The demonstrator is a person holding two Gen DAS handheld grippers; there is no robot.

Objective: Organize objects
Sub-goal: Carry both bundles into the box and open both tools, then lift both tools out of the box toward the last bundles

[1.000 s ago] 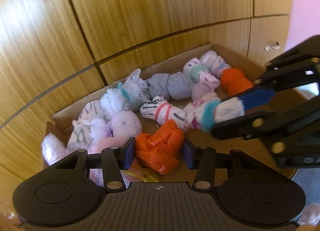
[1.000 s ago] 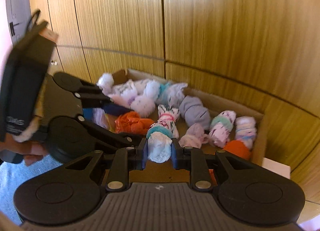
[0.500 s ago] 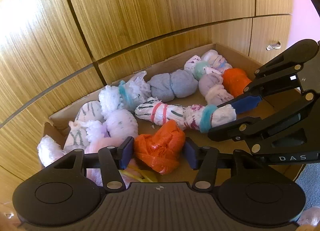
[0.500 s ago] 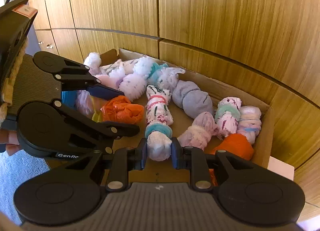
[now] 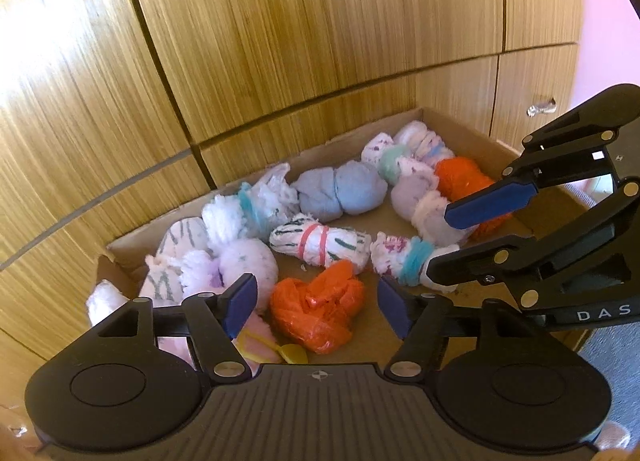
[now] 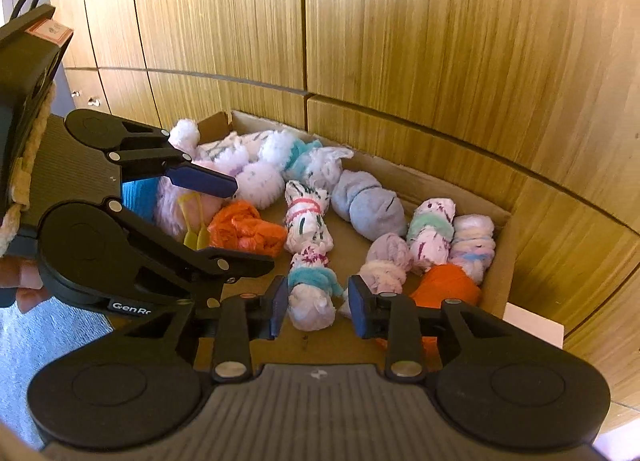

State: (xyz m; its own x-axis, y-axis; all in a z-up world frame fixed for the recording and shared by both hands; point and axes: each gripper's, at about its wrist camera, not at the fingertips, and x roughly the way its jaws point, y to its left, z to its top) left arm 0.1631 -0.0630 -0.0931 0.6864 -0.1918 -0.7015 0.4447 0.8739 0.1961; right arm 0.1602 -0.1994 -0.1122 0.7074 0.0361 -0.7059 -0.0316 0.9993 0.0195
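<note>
Your right gripper (image 6: 318, 307) is letting go: its jaws have just been opening, and they are now standing apart on either side of the white sock roll with the teal band (image 6: 311, 293), which is lying on the floor of the cardboard box (image 6: 496, 261) with a sliver of gap at each pad. A second ago those pads were clamped on it, so the roll is now delivered, sitting end to end with the striped roll tied in red (image 6: 306, 217).

Your left gripper (image 5: 316, 303) is doing the same. Its jaws have just been opening wider and are now standing well apart around the crumpled orange bundle (image 5: 316, 307), touching it on neither side. The bundle is resting on the box floor near the front edge, just beside the fluffy lilac rolls (image 5: 236, 265) and something yellow (image 5: 294, 353) that is partly hidden by the gripper body.

Further out, the other rolls are lining the back and right side of the box: a grey-blue pair (image 5: 340, 191), pastel ones and an orange ball (image 5: 460, 177) in the corner. The box is sitting against wooden cabinet doors (image 5: 320, 41).

Both items look placed, so you are probably free to be lifting both grippers clear; be careful not to drag either bundle along as you go.
</note>
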